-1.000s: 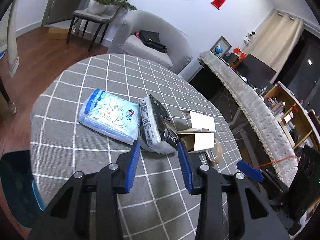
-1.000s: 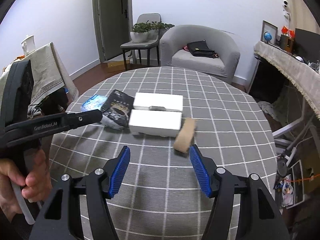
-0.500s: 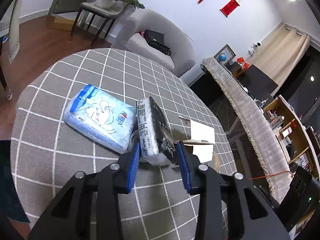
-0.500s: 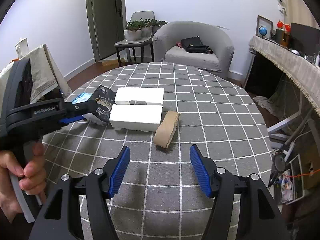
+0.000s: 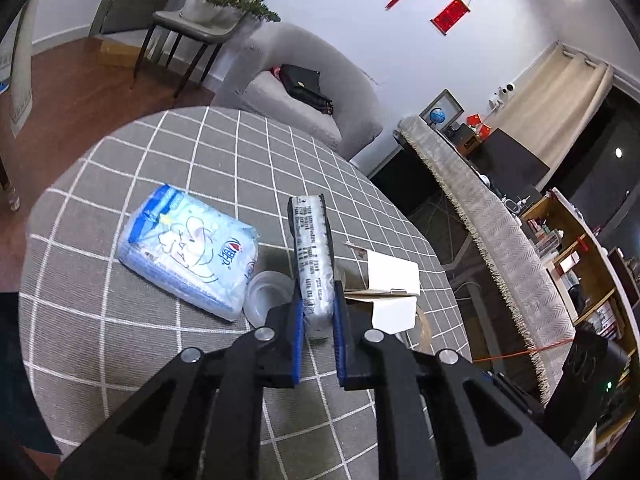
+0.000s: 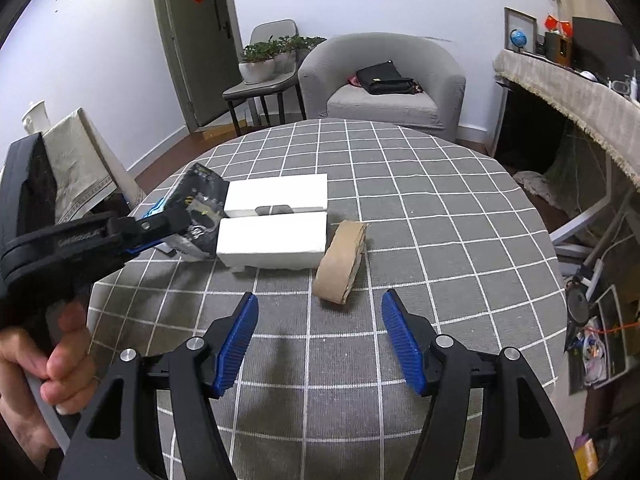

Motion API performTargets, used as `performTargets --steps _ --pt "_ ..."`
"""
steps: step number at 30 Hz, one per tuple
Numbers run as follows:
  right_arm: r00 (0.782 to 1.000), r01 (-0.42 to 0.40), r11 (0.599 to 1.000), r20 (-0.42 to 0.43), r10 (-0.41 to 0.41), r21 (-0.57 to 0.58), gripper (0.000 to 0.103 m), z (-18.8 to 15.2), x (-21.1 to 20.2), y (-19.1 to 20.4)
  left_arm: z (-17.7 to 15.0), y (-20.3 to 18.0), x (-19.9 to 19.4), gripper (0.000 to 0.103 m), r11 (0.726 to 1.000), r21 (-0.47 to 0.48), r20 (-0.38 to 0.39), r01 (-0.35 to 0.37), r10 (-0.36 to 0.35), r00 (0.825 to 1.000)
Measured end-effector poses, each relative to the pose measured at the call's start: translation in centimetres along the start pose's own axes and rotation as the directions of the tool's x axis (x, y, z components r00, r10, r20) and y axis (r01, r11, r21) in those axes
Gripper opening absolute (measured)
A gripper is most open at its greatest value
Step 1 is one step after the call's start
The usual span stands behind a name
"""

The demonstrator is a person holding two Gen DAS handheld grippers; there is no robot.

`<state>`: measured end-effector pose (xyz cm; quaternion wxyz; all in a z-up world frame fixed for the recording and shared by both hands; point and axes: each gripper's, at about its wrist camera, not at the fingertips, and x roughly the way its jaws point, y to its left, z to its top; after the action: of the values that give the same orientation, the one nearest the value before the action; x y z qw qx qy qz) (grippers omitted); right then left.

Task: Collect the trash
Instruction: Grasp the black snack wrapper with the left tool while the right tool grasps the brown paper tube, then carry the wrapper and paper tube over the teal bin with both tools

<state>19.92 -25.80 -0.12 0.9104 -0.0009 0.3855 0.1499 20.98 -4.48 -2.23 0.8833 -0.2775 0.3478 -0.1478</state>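
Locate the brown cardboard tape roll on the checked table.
In the right wrist view the brown cardboard tape roll stands on edge on the grey checked tablecloth, against the right end of the nearer white box, ahead of the open right gripper.

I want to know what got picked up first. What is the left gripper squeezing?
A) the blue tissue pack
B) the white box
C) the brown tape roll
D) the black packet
D: the left gripper has its blue pads pressed on both sides of the black packet, while the tissue pack, tape roll and white box lie untouched on the table.
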Motion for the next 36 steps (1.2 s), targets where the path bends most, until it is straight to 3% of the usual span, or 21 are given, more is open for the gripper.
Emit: performTargets --steps 3,9,15,21,26,36 --pt "1.000 0.012 1.000 -0.013 -0.012 0.003 0.065 0.1 0.6 -0.1 0.1 -0.2 -0.4 0.014 1.000 0.013 0.003 -0.004 0.004 1.000" --pt "0.999 0.000 0.999 -0.032 0.002 0.049 0.051 0.4 1.6 -0.4 0.0 -1.1 -1.9 0.014 0.997 0.082 0.020 -0.015 0.013 1.000" --pt "0.999 0.021 0.996 -0.042 -0.017 0.091 0.042 0.6 2.3 -0.1 0.1 -0.6 -3.1 0.014 0.996 0.088 0.023 -0.012 0.010 1.000" --pt "0.997 0.055 0.990 -0.055 -0.048 0.129 0.020 0.7 2.6 -0.6 0.5 0.5 -5.2 0.014 0.995 0.096 0.045 -0.017 0.012 0.999" --pt "0.995 0.096 0.988 -0.045 -0.092 0.124 0.020 1.0 2.1 -0.6 0.8 1.6 -6.6 0.014 0.993 0.110 0.059 -0.037 0.031 0.998" --pt "0.995 0.096 0.991 0.018 -0.098 0.098 0.020 2.4 0.0 1.2 1.2 3.8 -9.2 0.014 0.986 0.130 0.086 -0.102 0.091 0.992"
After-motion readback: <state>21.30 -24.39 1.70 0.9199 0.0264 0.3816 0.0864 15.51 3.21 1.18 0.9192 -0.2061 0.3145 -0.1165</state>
